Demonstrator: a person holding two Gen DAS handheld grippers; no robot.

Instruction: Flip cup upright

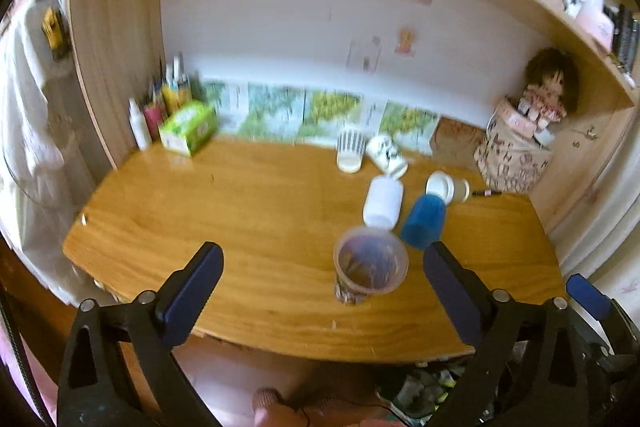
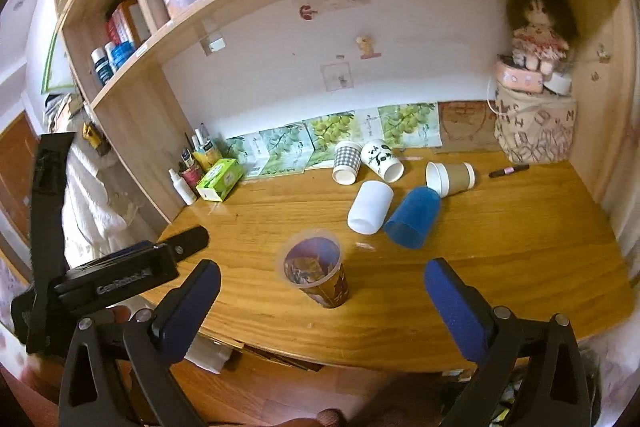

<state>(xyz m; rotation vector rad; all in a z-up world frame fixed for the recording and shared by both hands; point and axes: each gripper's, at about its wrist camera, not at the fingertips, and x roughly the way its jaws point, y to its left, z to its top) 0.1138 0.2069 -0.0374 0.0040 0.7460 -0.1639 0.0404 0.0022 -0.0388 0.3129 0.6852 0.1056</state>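
Blue-padded jaws of the left gripper [image 1: 322, 279] are spread wide and hold nothing; the right gripper [image 2: 322, 293] is likewise spread and empty. Between both pairs of fingers, a clear plastic cup with a brown printed sleeve [image 2: 316, 267] stands upright near the front edge of the wooden desk [image 2: 520, 247]. Behind it, toward the desk's middle, a white plastic cup [image 2: 370, 207] and a blue plastic cup [image 2: 414, 217] lie on their sides, just beside each other.
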